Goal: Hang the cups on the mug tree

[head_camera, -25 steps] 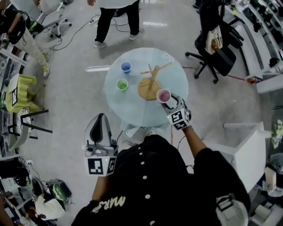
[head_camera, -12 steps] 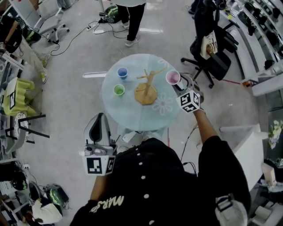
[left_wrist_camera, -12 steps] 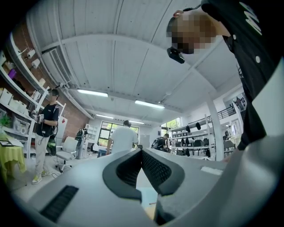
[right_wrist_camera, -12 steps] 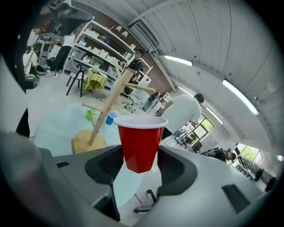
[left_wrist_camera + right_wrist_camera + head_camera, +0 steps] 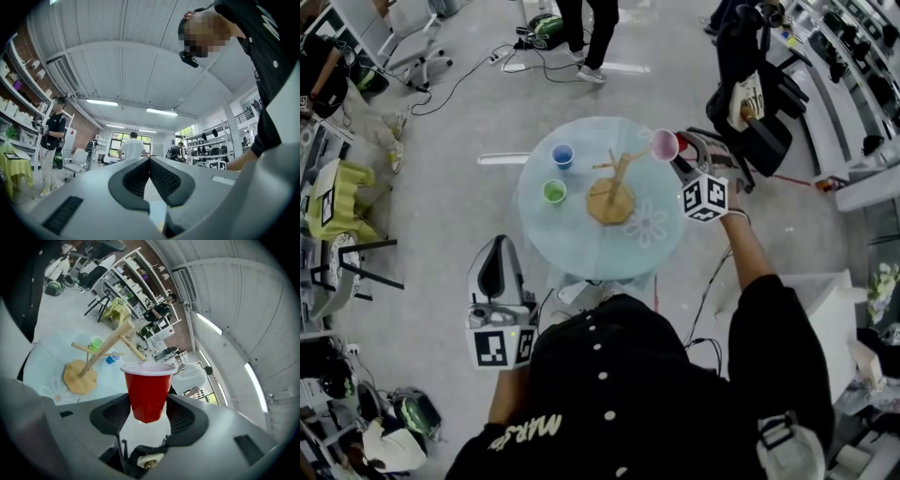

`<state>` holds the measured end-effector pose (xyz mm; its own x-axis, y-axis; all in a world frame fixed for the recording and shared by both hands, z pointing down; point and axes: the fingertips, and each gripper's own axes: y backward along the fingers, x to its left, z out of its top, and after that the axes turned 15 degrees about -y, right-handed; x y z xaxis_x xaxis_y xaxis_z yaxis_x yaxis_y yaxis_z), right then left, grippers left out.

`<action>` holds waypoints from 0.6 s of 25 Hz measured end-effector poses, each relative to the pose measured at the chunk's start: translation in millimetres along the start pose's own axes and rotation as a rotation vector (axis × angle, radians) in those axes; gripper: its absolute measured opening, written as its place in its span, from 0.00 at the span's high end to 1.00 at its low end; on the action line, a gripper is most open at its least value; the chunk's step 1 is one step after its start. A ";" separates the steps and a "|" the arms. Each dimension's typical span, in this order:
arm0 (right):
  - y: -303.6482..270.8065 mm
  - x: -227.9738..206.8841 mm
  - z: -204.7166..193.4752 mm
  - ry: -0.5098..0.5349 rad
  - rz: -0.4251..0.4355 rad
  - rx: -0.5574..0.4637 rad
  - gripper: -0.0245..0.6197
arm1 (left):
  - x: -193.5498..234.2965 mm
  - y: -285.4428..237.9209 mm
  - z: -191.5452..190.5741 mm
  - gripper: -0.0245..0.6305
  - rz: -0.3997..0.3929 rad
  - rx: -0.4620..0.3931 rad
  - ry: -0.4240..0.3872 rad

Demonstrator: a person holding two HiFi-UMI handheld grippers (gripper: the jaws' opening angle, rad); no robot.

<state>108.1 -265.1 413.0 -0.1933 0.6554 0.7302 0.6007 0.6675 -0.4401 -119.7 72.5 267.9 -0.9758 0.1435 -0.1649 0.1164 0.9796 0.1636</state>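
Observation:
A wooden mug tree [image 5: 614, 186] [image 5: 100, 358] stands mid-table on the round glass table [image 5: 539, 239], its pegs bare. To its left stand a blue cup [image 5: 563, 155] [image 5: 112, 357] and a green cup [image 5: 553, 191] [image 5: 96, 342], both upright. My right gripper [image 5: 677, 157] [image 5: 149, 412] is shut on a red cup [image 5: 664, 144] [image 5: 149, 389], held mouth up over the table's far right edge, just right of the tree's top peg. My left gripper [image 5: 498, 274] [image 5: 150, 165] hangs low off the table's near left side, pointing away from the table, jaws shut with nothing in them.
A black office chair [image 5: 752, 98] stands right behind my right gripper. A white chair [image 5: 825, 323] sits at the near right. A person [image 5: 592, 28] stands beyond the table among floor cables. A yellow stool [image 5: 339, 195] and shelving line the left side.
My right gripper has carried the red cup from the tree's near right side out to the table's far right edge. The left gripper has barely moved.

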 end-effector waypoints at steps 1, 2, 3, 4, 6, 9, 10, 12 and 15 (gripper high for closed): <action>0.0 -0.2 3.8 0.032 -0.002 -0.003 0.58 | 0.3 0.8 0.5 0.96 0.003 -0.001 0.002; 0.4 -0.3 7.4 0.062 -0.004 -0.004 0.58 | 0.2 1.4 0.7 0.96 0.004 0.001 0.003; 1.1 0.0 10.7 0.091 -0.006 -0.004 0.58 | -0.5 2.0 0.6 0.96 0.003 0.003 0.004; 2.0 0.9 13.8 0.122 -0.007 -0.002 0.58 | -1.5 2.6 0.4 0.96 0.000 0.004 0.004; 3.6 4.4 20.5 0.194 -0.012 -0.001 0.58 | -3.1 3.8 -0.8 0.96 -0.004 0.008 0.003; 4.8 13.3 32.1 0.292 -0.020 -0.014 0.58 | -2.2 6.1 -2.2 0.96 -0.006 0.015 0.008; 4.8 16.9 35.7 0.317 -0.022 -0.019 0.58 | -1.7 6.9 -2.3 0.96 -0.007 0.015 0.008; 4.7 25.5 41.3 0.365 -0.025 -0.030 0.58 | -1.8 8.7 -3.1 0.96 -0.008 0.014 0.009; 3.6 39.8 45.0 0.428 -0.025 -0.045 0.58 | -3.0 10.3 -3.9 0.96 -0.009 0.016 0.010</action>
<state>67.7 -220.7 417.0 0.1252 0.4272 0.8954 0.6349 0.6591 -0.4032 -116.2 81.7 273.8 -0.9786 0.1334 -0.1569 0.1104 0.9830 0.1469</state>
